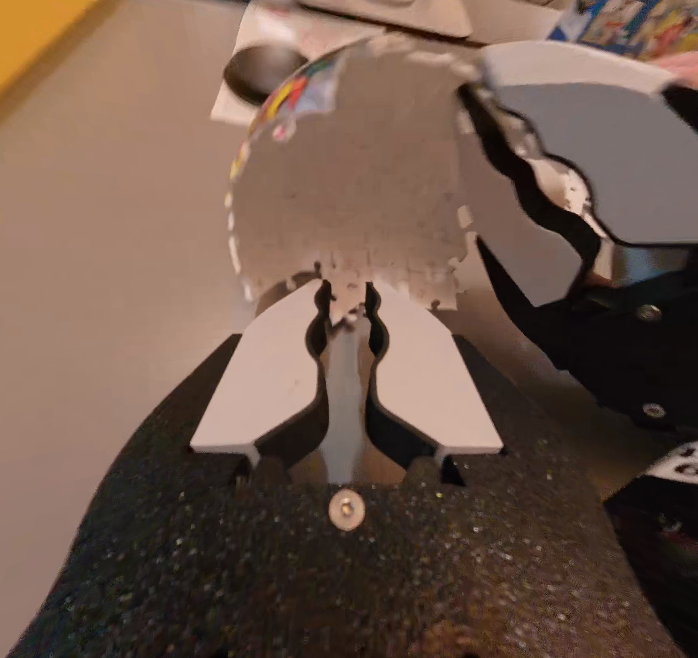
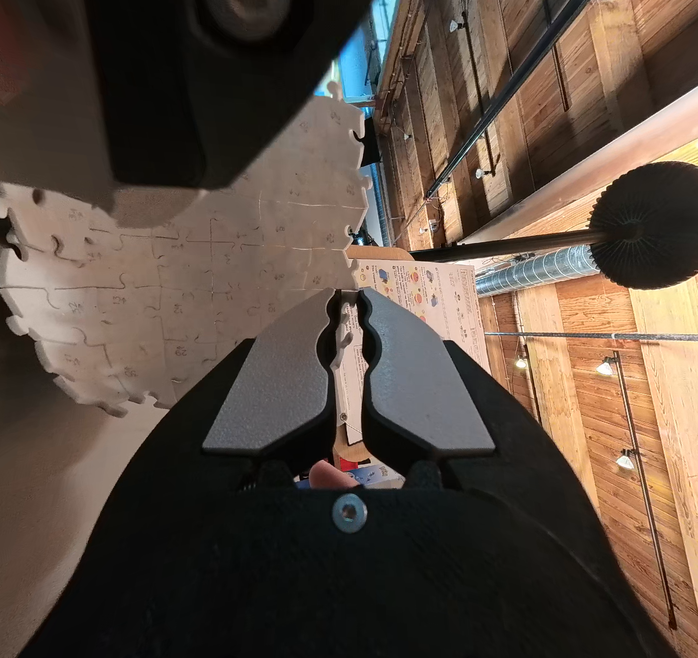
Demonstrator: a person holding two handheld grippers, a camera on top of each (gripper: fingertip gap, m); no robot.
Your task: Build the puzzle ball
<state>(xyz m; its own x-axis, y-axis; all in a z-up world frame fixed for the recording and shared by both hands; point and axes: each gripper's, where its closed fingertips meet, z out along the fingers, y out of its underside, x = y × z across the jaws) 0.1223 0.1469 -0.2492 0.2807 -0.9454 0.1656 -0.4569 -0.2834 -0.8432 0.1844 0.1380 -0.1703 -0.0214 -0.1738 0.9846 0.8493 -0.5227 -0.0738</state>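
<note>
A partly built puzzle ball shell (image 1: 340,186) is held up above the table, grey inside and colourful outside. My left gripper (image 1: 347,299) is shut on its lower jagged edge. My right gripper (image 1: 476,99) comes in from the right and grips the shell's upper right edge. In the right wrist view my right gripper (image 2: 347,296) is shut on an edge piece of the shell (image 2: 170,281), whose numbered inner side curves away to the left. The black body of the left gripper (image 2: 170,54) fills the top left there.
A black round dish (image 1: 260,69) sits on a white sheet (image 1: 260,27) behind the shell. A yellow box (image 1: 37,8) is at far left and a colourful puzzle box (image 1: 623,5) at far right. A printed sheet (image 2: 419,299) and a black round lamp (image 2: 642,224) show beyond.
</note>
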